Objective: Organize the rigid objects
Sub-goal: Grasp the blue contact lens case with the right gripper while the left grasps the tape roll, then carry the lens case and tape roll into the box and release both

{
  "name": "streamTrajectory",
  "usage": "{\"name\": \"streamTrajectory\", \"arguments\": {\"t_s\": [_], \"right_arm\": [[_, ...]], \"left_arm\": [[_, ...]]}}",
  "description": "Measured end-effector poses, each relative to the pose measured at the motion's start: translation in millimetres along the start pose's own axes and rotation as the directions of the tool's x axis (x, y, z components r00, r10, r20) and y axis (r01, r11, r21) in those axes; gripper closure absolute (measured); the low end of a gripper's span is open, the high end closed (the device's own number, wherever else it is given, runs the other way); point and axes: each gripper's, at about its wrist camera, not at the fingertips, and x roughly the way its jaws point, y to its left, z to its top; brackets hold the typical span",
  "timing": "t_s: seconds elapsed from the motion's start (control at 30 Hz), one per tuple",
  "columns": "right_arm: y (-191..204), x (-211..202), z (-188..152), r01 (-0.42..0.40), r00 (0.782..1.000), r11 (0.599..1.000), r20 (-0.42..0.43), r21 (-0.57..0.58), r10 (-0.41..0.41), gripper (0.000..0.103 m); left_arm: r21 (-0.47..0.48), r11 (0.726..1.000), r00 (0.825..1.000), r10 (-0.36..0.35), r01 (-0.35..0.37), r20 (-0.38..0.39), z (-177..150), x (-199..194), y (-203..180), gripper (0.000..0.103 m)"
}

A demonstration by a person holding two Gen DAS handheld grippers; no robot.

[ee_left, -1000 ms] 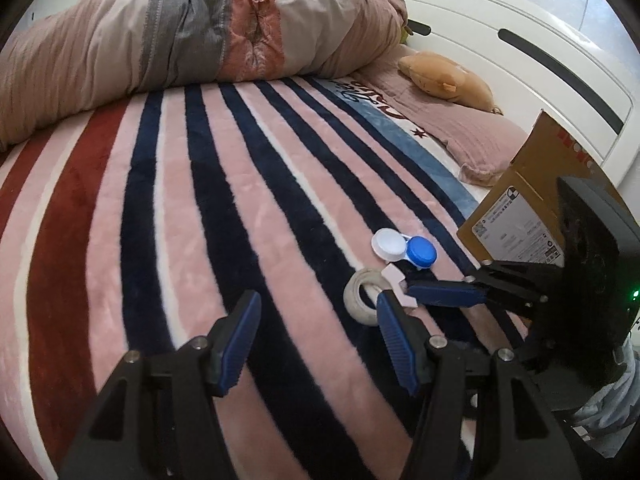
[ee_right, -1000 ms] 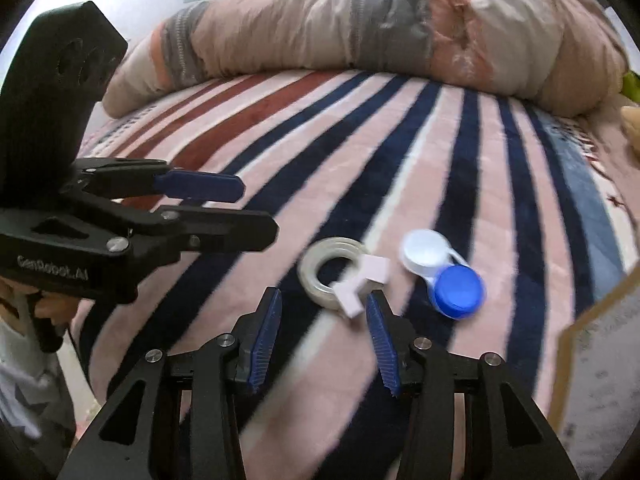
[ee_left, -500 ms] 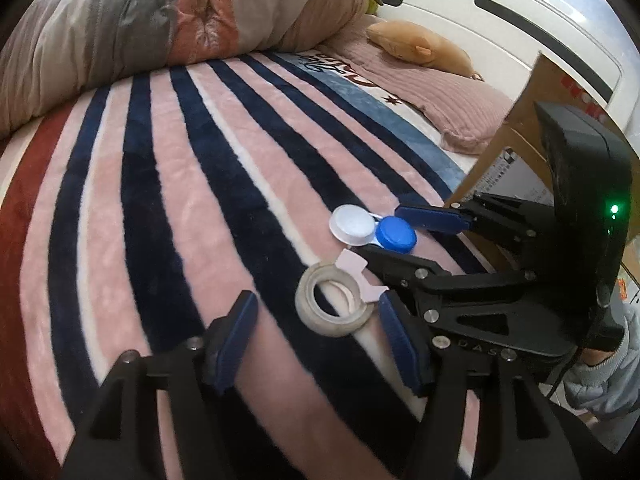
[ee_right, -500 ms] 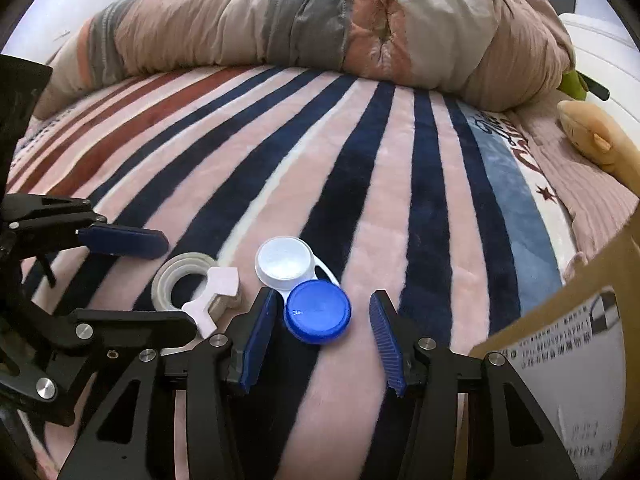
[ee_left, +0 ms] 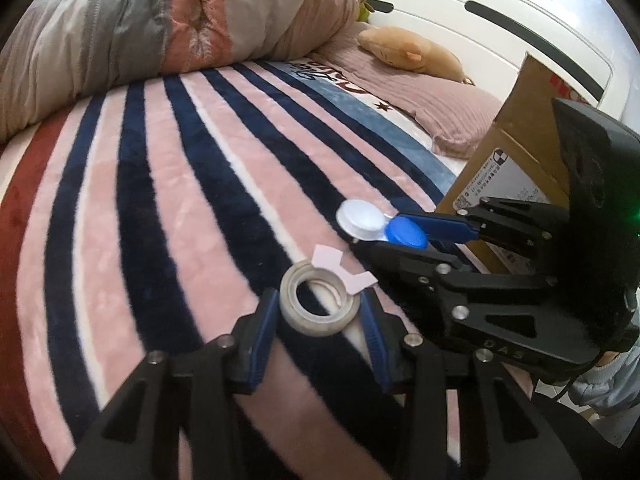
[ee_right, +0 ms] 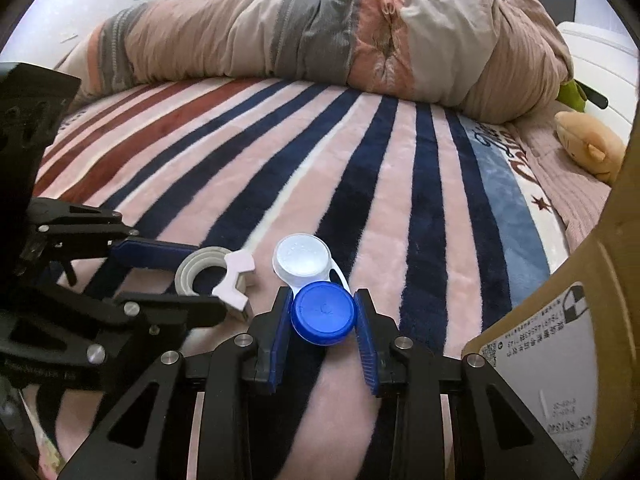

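Both objects lie on the striped pink-and-navy plush blanket [ee_left: 168, 216] on the bed, just beside each other.

Left tool [ee_left: 320, 320]: pads closed in against both sides of the translucent roll of clear tape [ee_left: 318, 306], which rests flat; contact looks made. A pale pink paper tab [ee_left: 340, 270] sticks out from the roll's far side.

Right tool [ee_right: 324, 320]: pads tight on the blue screw cap [ee_right: 323, 314] of the white-and-blue plastic contact lens case [ee_right: 308, 276]; the white cap end projects forward, unsupported.

Handling judgement: both light, stiff and smooth. Roll is hollow, so squeezing across its diameter should hold with modest force. Case gripped at one end may pivot; keep level. Brown cardboard box [ee_right: 592, 312] stands near on the right, a likely destination.
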Motion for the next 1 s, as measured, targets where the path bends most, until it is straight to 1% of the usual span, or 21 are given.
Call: {"name": "streamTrajectory", "arguments": {"t_s": [0.13, 0.23, 0.3, 0.37, 0.47, 0.57, 0.67, 0.7, 0.8, 0.87, 0.93, 1.0], "right_arm": [[5.6, -10.7, 1.4, -0.007, 1.0, 1.0, 0.021, -0.013, 0.007, 0.077], [10.3, -25.0, 2.6, -0.033, 0.999, 0.999, 0.039, -0.01, 0.033, 0.077], [16.4, -41.9, 4.5, -0.046, 0.997, 0.999, 0.067, -0.023, 0.047, 0.077], [23.3, -60.6, 6.3, -0.051, 0.993, 0.998, 0.102, -0.042, 0.055, 0.077], [30.6, -87.9, 9.5, -0.05, 0.987, 0.997, 0.15, -0.065, 0.059, 0.077], [30.2, -123.6, 11.3, -0.056, 0.975, 0.996, 0.211, -0.069, 0.07, 0.077], [22.1, -157.1, 11.7, -0.06, 0.961, 0.996, 0.267, -0.064, 0.075, 0.077], [16.0, -173.0, 10.8, -0.051, 0.953, 0.997, 0.296, -0.061, 0.067, 0.077], [-5.1, -203.6, 8.1, -0.042, 0.942, 0.998, 0.332, -0.04, 0.053, 0.077], [-24.4, -218.1, 4.4, -0.032, 0.94, 0.999, 0.339, -0.013, 0.035, 0.077], [-47.4, -228.4, -1.5, -0.009, 0.939, 1.0, 0.344, 0.018, 0.002, 0.077], [-70.3, -236.3, -10.3, 0.012, 0.94, 0.999, 0.341, 0.052, -0.029, 0.077]], "left_arm": [[-0.008, 1.0, 1.0, 0.024, -0.024, 0.019, -1.3, -17.0, 1.9, 0.065], [-0.014, 0.998, 0.997, 0.056, -0.056, 0.047, -2.1, -40.6, -0.6, 0.065], [-0.019, 0.998, 0.995, 0.067, -0.066, 0.069, -2.1, -58.5, -4.6, 0.065], [-0.012, 0.997, 0.992, 0.083, -0.082, 0.098, -1.2, -80.4, -14.3, 0.065], [0.02, 0.991, 0.981, 0.129, -0.133, 0.144, 2.2, -114.2, -35.0, 0.065], [0.043, 0.988, 0.972, 0.137, -0.148, 0.191, 9.4, -144.8, -60.8, 0.065], [0.084, 0.984, 0.963, 0.136, -0.159, 0.232, 19.6, -166.7, -93.4, 0.065], [0.096, 0.984, 0.962, 0.126, -0.153, 0.243, 24.2, -171.9, -104.8, 0.065], [0.131, 0.984, 0.96, 0.084, -0.123, 0.269, 40.8, -180.1, -138.8, 0.065], [0.162, 0.979, 0.959, 0.072, -0.121, 0.275, 52.8, -177.1, -163.5, 0.065], [0.191, 0.976, 0.964, 0.053, -0.105, 0.261, 63.8, -166.9, -185.0, 0.065], [0.217, 0.973, 0.972, 0.022, -0.074, 0.232, 75.8, -152.5, -206.8, 0.065]]}}
